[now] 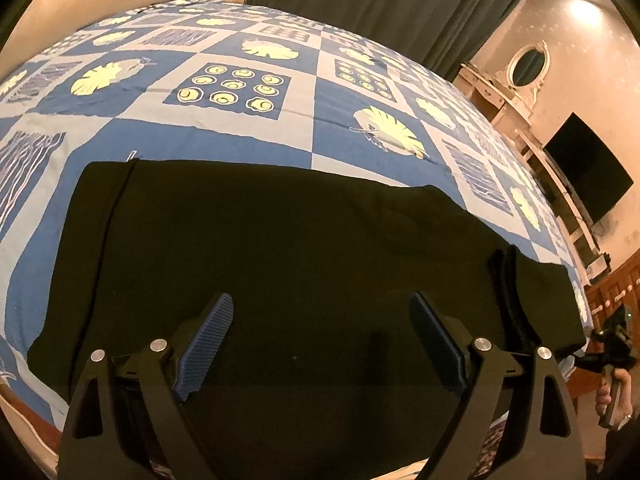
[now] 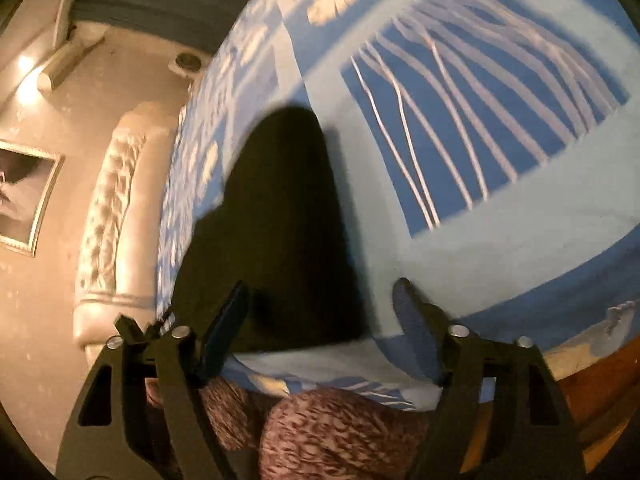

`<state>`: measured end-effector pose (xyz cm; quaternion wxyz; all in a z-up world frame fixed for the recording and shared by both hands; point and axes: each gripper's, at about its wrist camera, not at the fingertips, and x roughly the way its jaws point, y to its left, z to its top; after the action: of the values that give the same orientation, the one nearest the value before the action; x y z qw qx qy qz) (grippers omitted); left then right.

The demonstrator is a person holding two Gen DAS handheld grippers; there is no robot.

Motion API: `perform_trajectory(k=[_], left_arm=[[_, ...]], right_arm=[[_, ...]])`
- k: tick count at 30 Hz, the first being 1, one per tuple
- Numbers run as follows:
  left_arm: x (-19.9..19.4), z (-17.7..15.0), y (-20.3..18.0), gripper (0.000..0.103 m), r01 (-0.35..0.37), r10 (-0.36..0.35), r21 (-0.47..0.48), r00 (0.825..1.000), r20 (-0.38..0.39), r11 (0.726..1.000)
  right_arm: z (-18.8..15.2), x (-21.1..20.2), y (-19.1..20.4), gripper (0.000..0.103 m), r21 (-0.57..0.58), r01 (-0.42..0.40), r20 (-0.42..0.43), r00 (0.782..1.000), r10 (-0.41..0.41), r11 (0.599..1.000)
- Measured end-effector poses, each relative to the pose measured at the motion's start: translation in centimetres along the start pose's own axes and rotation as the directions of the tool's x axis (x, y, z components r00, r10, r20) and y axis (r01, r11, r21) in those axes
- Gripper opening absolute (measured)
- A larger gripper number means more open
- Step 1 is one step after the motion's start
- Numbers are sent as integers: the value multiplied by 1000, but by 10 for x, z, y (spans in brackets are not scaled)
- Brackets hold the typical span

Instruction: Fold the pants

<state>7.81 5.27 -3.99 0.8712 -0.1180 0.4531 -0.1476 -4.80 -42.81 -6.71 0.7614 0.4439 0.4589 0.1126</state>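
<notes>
Left to right: one pair of black fabric pants [image 1: 280,248], folded into a flat rectangle on the blue-and-white patterned bedsheet [image 1: 240,128], laid flat for further creasing. Left gripper [image 1: 320,344] spread wide above it, holding nothing, seemingly poised to pinch an edge. Right gripper [image 2: 320,332] off the bed's edge, blurred, jaws apart with nothing between them, black cloth ahead. Count: one garment, two grippers, one bed.
</notes>
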Motion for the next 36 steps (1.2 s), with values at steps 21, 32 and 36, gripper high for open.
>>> perform_trajectory(k=[21,32,36], left_arm=[[-5,1,4,89,47,-47,-8,999,1,999],[-70,33,65,89,131,-122,-93,988,92,987],[-80,28,126,89,170,-154,-232,985,83,958]], right_arm=[[95,49,8,28,6,-13,7,1000,13,1000],[58,-17,90,71,-176,184,267,955,-134,967],[33,-4,130,75,-227,152,265,960,-89,962]])
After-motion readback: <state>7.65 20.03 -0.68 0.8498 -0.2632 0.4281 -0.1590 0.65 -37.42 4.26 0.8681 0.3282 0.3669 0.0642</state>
